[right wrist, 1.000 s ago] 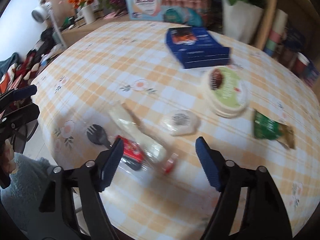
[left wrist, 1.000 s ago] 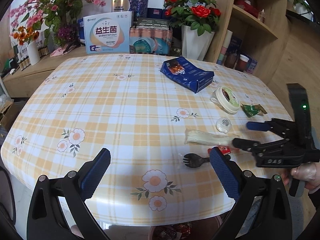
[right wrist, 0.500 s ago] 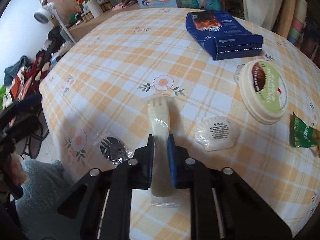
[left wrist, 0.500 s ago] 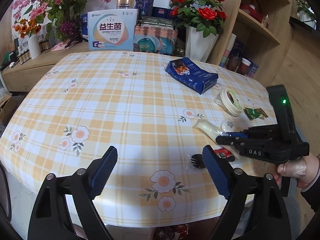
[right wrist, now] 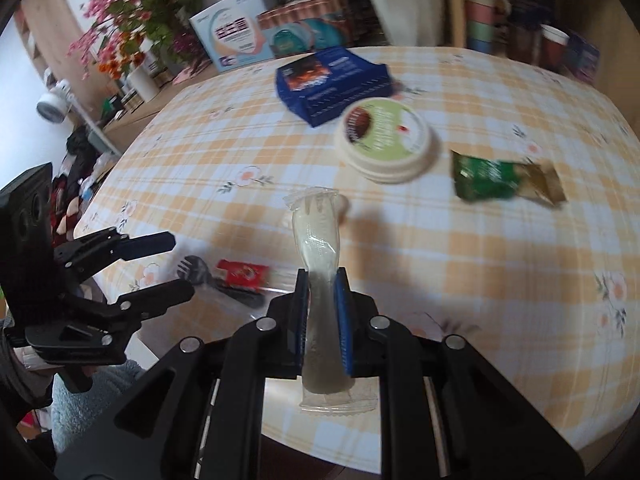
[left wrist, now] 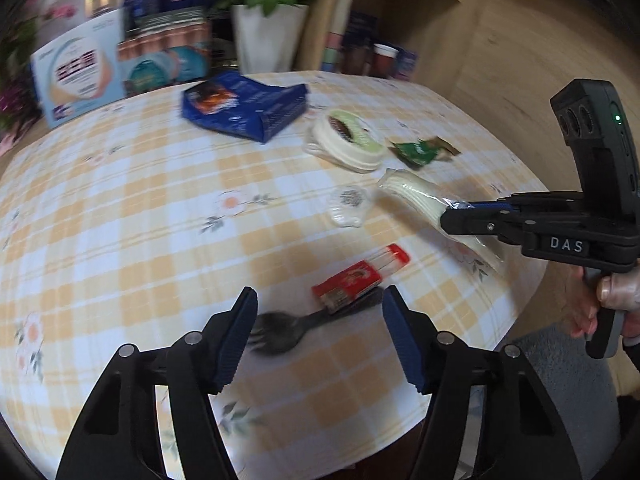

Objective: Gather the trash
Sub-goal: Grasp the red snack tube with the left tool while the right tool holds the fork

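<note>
My right gripper (right wrist: 321, 280) is shut on a cream plastic fork in a clear wrapper (right wrist: 318, 236) and holds it just above the checked tablecloth; in the left wrist view that fork (left wrist: 408, 194) sticks out of the right gripper (left wrist: 460, 216). My left gripper (left wrist: 319, 312) hangs low over the table's near edge, its jaws closing. A black spork (left wrist: 288, 326) and a red packet (left wrist: 352, 280) lie between the jaws, and the pads do not touch them. A person's hand grips the right handle.
A round cream tub (right wrist: 386, 140), a green wrapper (right wrist: 488, 178), a small white shell-shaped pack (left wrist: 348, 208) and a blue box (left wrist: 244, 106) lie further back on the table (left wrist: 120, 208). Flower vases, boxes and wooden shelves stand behind it.
The right gripper closed on the wrapped fork and lifted it off the cloth. The left gripper moved right and down over the spork and red packet, its jaws narrowing.
</note>
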Tool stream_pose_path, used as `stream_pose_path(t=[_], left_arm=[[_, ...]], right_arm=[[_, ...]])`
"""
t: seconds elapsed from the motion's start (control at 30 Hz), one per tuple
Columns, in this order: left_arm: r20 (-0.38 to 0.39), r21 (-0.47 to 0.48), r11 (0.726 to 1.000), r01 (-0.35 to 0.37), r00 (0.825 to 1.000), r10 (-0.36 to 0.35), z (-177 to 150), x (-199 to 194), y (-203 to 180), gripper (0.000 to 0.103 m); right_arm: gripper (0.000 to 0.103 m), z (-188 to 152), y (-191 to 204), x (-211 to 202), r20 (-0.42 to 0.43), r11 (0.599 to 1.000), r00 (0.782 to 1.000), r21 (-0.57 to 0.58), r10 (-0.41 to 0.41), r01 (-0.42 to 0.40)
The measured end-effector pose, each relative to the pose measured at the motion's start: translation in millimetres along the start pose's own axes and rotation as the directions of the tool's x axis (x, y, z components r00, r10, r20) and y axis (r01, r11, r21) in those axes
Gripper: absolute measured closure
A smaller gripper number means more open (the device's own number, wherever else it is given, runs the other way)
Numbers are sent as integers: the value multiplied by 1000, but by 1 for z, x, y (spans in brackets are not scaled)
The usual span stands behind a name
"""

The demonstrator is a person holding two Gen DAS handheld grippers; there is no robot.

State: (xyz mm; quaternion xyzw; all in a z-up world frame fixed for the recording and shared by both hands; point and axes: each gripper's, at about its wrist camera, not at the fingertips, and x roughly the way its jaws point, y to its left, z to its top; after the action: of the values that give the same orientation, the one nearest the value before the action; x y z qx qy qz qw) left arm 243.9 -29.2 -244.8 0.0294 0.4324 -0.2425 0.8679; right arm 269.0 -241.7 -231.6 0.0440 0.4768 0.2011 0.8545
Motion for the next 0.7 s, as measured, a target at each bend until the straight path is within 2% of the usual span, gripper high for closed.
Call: stream_pose_path(t=[0.17,0.37,0.47,0.5,0.57,0.63,0.7], left_arm=[[-73,159,986,49,997,-38,14,29,-29,47],[-143,219,973,71,989,-40,26,52,-36,58],[-180,262,962,71,983,-24,24,61,-42,59],[-187,271,960,69,982,-18,24,63,-42,59],[-182,267,962,64,983,-15,24,64,-40,66],[-178,243,968,59,984,-15,26,64,-35,75],[-177,210,976,62,984,-24,28,64,-28,78]], right_arm=[[86,-11,-19,-9,10,998,1000,60,-19,18],[86,-15,-30,-20,38,994,998,101,-43,39],[86,-16,-34,-22,44,993,998,114,-41,35],[86,-16,-35,-23,46,993,998,116,-41,35],[86,-16,-36,-24,49,992,998,122,-41,35],[86,-16,-37,-26,51,991,998,128,-42,35],[86,-16,-38,-28,56,991,997,132,-43,35]])
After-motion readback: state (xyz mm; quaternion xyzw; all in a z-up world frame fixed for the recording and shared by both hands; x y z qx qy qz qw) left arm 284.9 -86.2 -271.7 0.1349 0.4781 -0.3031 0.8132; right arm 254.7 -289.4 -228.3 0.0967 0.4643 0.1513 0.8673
